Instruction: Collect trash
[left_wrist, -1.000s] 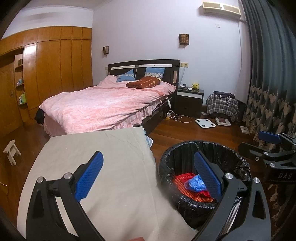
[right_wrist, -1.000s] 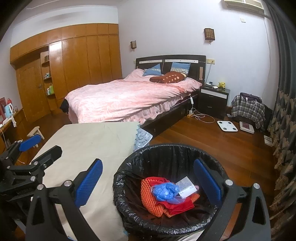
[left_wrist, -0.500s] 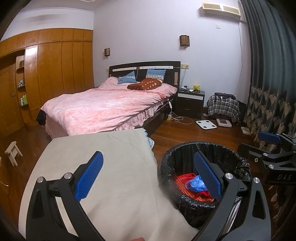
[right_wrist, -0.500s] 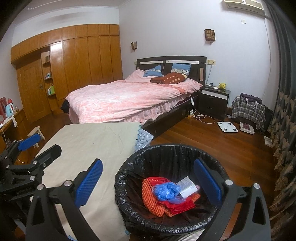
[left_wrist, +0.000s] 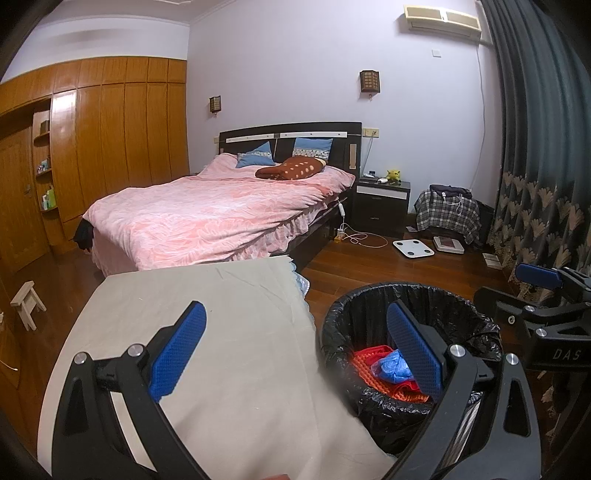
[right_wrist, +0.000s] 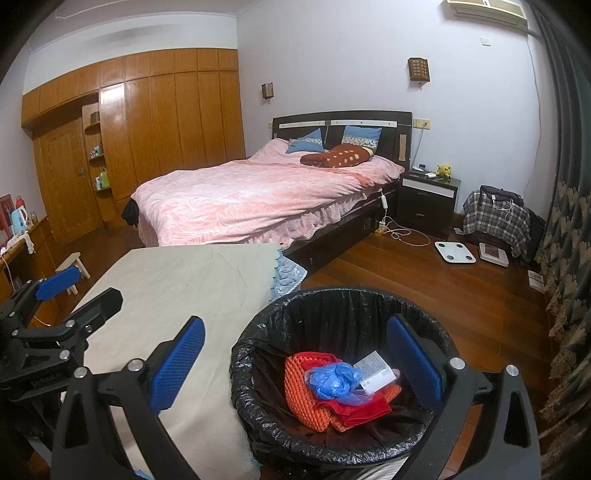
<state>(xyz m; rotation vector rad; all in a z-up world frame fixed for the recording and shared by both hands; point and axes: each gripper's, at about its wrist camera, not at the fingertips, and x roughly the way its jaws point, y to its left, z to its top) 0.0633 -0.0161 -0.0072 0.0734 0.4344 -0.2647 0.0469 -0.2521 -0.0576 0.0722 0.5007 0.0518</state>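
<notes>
**A:** Status on both claws?

**B:** My left gripper (left_wrist: 295, 350) has its jaws spread wide, nothing between them. Same for my right gripper (right_wrist: 295, 354): wide apart, empty. The left hangs over the cloth-covered table (left_wrist: 229, 332), the right over the bin.

**A:** Where's the trash?

**B:** In the black-lined bin (right_wrist: 332, 306), directly below my right claw, just beside the table edge. I see an orange mesh piece (right_wrist: 299, 391), a red cloth (right_wrist: 362, 410) under it, a crumpled blue plastic bag (right_wrist: 334, 380) on top and a small white packet (right_wrist: 376, 373) touching the bag. From the left view the bin sits low and right of that claw.

**A:** Handling?

**B:** My guess: all light and soft. The blue bag crushes and may slip, so pinch a bunched fold. The packet is thin; take it by an edge. The liner is floppy; grab its rolled rim if I lift it.

**A:** Anything left on the table?

**B:** No loose trash visible on the cloth. Further out: the wooden floor (right_wrist: 424, 288), then the pink bed (right_wrist: 258, 195). I can't spot obvious trash there.
</notes>
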